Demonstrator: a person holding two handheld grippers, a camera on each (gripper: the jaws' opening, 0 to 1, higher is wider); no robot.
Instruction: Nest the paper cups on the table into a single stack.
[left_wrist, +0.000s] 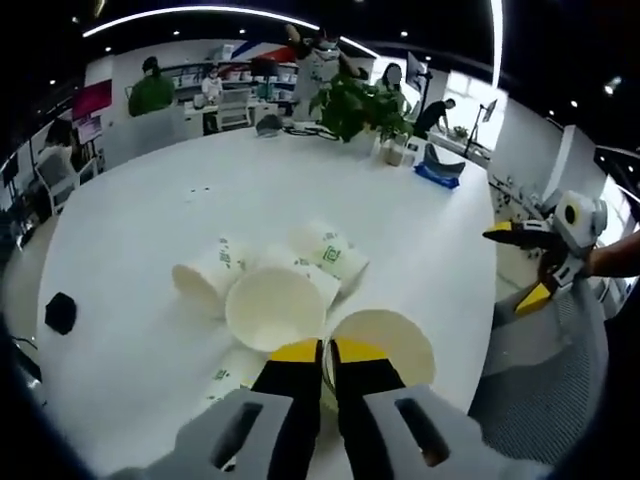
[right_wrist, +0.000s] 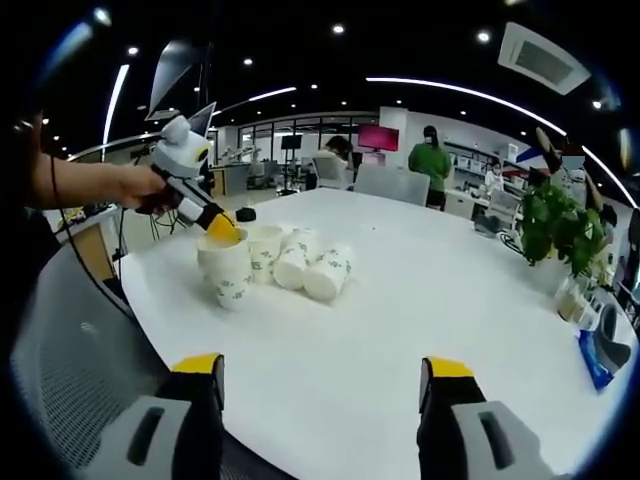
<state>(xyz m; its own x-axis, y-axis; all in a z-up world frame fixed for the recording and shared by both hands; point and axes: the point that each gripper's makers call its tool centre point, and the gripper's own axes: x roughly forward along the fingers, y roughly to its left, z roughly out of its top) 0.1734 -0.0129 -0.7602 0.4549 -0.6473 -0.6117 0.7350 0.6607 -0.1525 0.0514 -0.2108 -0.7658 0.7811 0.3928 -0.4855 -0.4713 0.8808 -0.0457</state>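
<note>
Left tool pinches one of five paper cups; right tool gapes.

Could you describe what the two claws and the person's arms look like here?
Both claws have grey bodies and black jaws with yellow tips. The left claw has rectangular slots in its grey housing, as does the right claw. In the right gripper view the left claw's body looks pale grey with pointed, ear-like parts on top. A bare forearm leads to the hand holding it; no sleeve shows there.
</note>
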